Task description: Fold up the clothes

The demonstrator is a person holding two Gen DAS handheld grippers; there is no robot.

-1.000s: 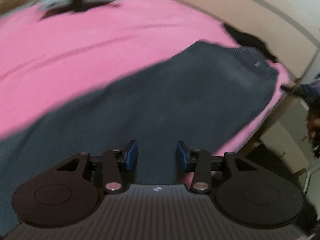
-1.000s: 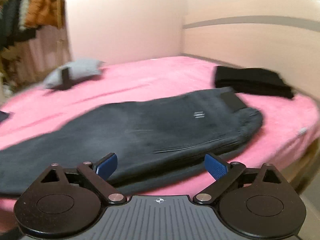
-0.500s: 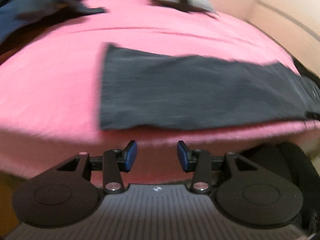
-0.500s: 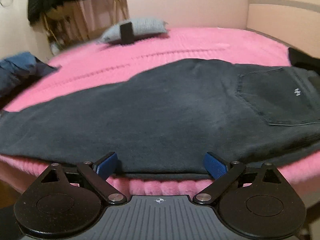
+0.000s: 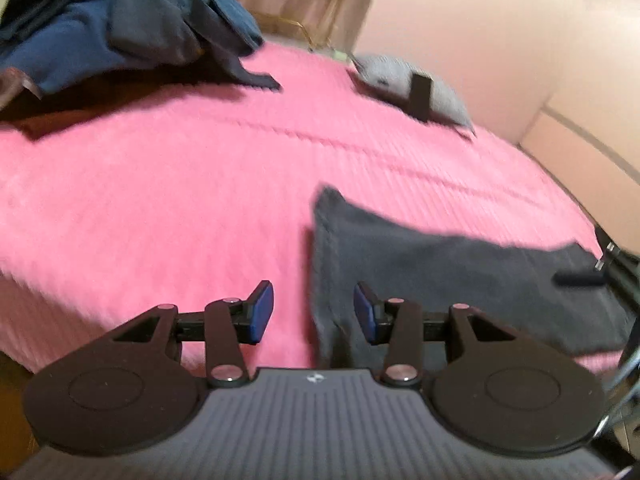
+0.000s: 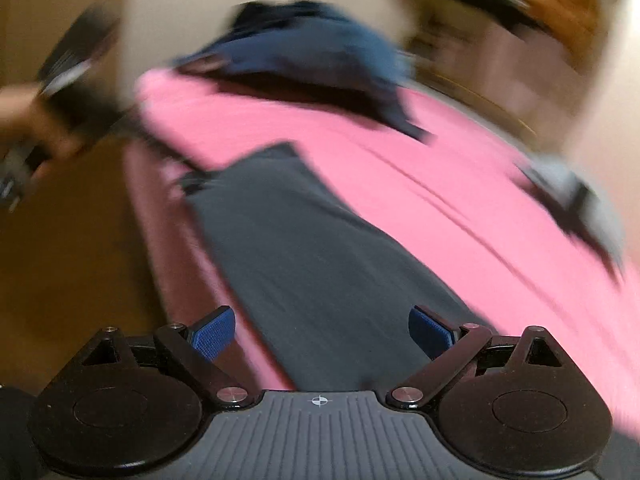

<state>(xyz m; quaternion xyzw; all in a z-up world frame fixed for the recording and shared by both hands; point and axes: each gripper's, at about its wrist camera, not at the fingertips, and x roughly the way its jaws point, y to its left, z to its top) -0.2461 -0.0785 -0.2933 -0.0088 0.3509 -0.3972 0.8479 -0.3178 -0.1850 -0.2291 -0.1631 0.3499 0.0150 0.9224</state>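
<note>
Dark grey trousers [image 5: 440, 280] lie flat along the near edge of a bed covered in a pink blanket [image 5: 160, 184]. My left gripper [image 5: 314, 314] hovers open at the leg hem. The hem's edge runs through the gap close to the right pad, and neither pad presses on it. In the blurred, tilted right wrist view, my right gripper [image 6: 320, 336] stands wide open over the middle of the trousers [image 6: 312, 260] with nothing gripped. A hand [image 6: 24, 120] holding the other gripper shows at the far left, near the hem.
A heap of blue clothes [image 5: 120, 28] sits at the far corner of the bed, also visible from the right wrist [image 6: 312, 40]. A grey cushion [image 5: 412, 84] with a black strap lies near the wall. Brown floor [image 6: 60, 260] lies beyond the bed's edge.
Both views have swept along the trousers from the waist end toward the leg hem. The left gripper now sits at the hem; the right view has rolled sharply. Both gaps look unchanged.
</note>
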